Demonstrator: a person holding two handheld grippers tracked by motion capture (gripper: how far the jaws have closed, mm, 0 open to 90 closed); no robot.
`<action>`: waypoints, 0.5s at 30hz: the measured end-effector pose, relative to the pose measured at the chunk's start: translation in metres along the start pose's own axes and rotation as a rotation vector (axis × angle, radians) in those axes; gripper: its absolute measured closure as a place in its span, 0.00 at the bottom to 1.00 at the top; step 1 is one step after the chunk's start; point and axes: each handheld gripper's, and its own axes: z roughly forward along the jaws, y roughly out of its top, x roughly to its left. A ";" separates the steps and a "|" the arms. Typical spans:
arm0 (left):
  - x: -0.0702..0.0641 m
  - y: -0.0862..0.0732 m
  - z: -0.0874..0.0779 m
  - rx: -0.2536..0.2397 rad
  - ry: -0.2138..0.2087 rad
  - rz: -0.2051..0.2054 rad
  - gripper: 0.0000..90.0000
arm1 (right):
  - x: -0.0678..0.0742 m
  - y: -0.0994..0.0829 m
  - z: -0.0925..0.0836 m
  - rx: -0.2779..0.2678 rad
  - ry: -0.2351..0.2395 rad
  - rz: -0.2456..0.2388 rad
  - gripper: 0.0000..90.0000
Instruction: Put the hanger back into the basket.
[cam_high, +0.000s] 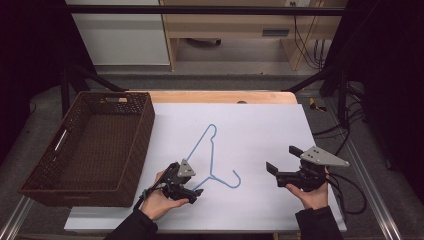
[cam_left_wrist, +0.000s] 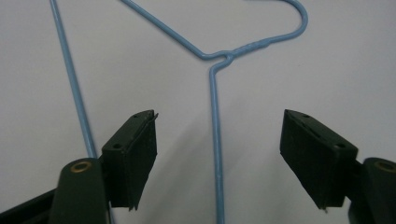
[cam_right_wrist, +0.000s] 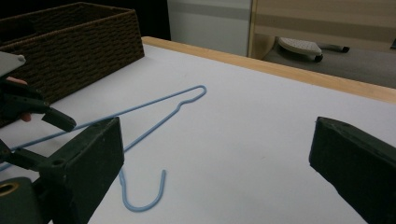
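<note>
Dim, soft overhead light; near fingers (cam_right_wrist: 79, 168) blurred, surroundings dark.

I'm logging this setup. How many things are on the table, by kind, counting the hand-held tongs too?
Blue wire hanger: 1
Brown woven basket: 1
Tongs: 2, left tongs and right tongs
Total: 4

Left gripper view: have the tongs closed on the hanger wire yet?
No, the left tongs stand wide open, with the blue hanger wire running untouched between them.
</note>
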 end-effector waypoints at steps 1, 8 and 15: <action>0.000 0.000 0.000 0.000 0.000 0.000 0.35 | 0.000 0.000 0.000 0.000 0.000 0.000 0.04; -0.001 0.000 0.008 0.040 -0.022 0.015 0.50 | 0.000 -0.001 0.002 0.003 -0.001 0.001 0.04; 0.002 0.001 0.015 0.071 -0.019 0.010 0.63 | 0.000 -0.001 0.002 0.003 0.001 0.003 0.04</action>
